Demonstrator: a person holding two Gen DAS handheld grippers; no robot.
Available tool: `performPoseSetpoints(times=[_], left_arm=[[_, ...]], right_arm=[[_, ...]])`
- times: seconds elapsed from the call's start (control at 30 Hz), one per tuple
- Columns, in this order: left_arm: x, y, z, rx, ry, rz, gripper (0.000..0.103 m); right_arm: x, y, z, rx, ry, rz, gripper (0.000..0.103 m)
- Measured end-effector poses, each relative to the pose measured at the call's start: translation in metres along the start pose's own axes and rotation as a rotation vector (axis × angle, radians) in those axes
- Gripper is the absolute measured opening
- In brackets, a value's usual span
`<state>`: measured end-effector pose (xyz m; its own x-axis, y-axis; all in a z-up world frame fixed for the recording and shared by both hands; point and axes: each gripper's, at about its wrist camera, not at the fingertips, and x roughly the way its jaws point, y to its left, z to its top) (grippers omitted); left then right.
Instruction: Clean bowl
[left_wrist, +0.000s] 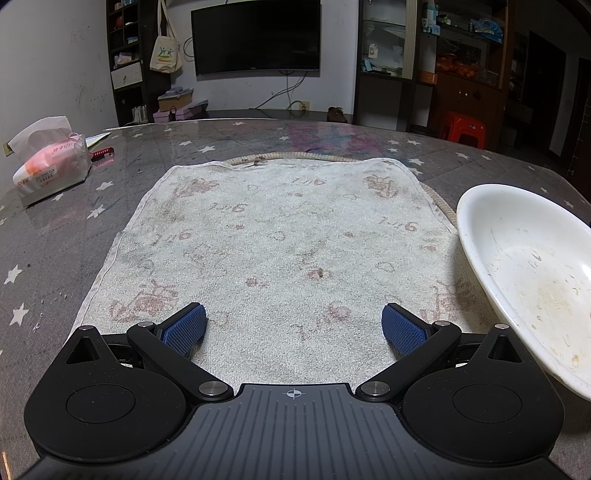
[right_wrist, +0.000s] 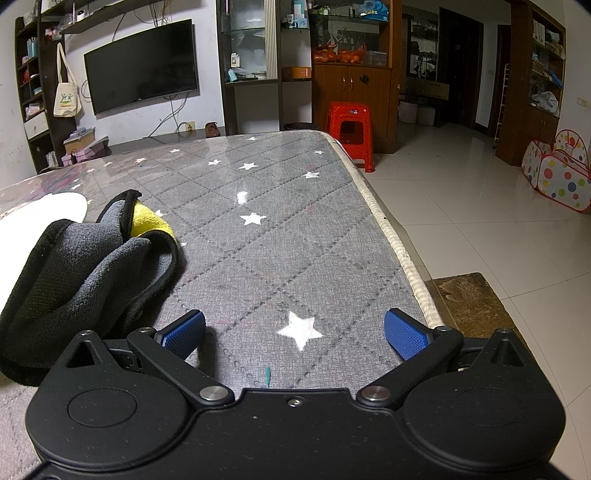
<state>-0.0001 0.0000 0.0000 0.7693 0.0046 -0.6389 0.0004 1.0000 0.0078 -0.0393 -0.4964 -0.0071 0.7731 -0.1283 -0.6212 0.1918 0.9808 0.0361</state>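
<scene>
Left gripper (left_wrist: 294, 326) jaws spread, white bowl (left_wrist: 532, 269) streaked with residue

Tissue pack (left_wrist: 51, 162) on starred table (left_wrist: 110, 177); red stool (right_wrist: 349, 125) beyond.

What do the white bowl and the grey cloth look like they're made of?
The white bowl looks like glossy plastic or melamine: thin rim, fine scratches, dried food smears. The grey cloth looks like soft microfibre fleece with black stitched edging and a yellow side.
</scene>
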Motion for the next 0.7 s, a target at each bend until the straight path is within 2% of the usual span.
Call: performPoseSetpoints(times=[0.7], left_arm=[[0.0006, 0.0003, 0.0002, 0.000, 0.000, 0.000, 0.103]], right_arm=[[-0.0011, -0.0040, -0.0003, -0.007, 0.002, -0.006, 0.103]])
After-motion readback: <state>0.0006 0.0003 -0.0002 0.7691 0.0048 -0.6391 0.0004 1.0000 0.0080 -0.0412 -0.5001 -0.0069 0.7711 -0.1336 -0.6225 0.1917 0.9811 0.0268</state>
